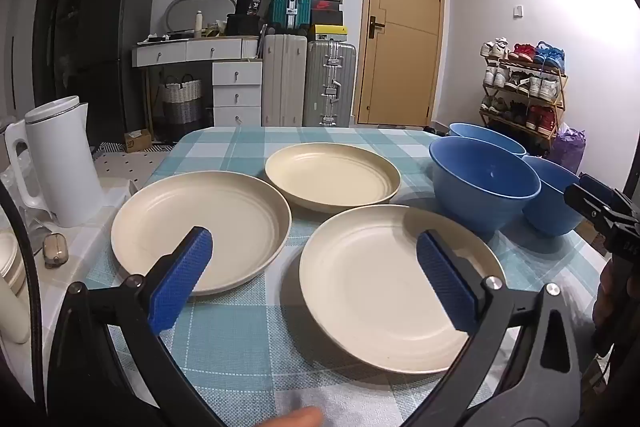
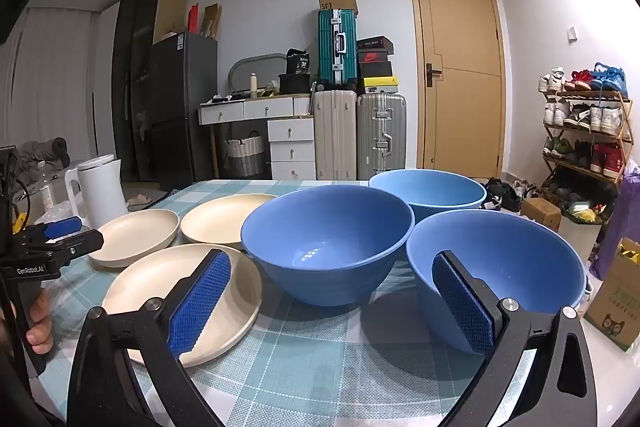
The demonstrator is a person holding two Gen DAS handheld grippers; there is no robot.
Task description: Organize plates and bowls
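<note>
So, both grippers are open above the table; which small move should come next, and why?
Probably lower the left gripper onto the rim of the nearest plate and close on it. Three cream plates lie apart and unstacked, the jaws stand open with nothing between them, and this plate sits just below them.

Both handheld grippers look alike. The left gripper [image 1: 314, 273] has matte black arms with silver pivot screws and fingers [image 1: 182, 277] faced in blue, cross-hatched rubber. The right gripper [image 2: 332, 301] matches it. Seen from the right wrist, the left one's black body carries white "GenRobot.AI" lettering.
</note>
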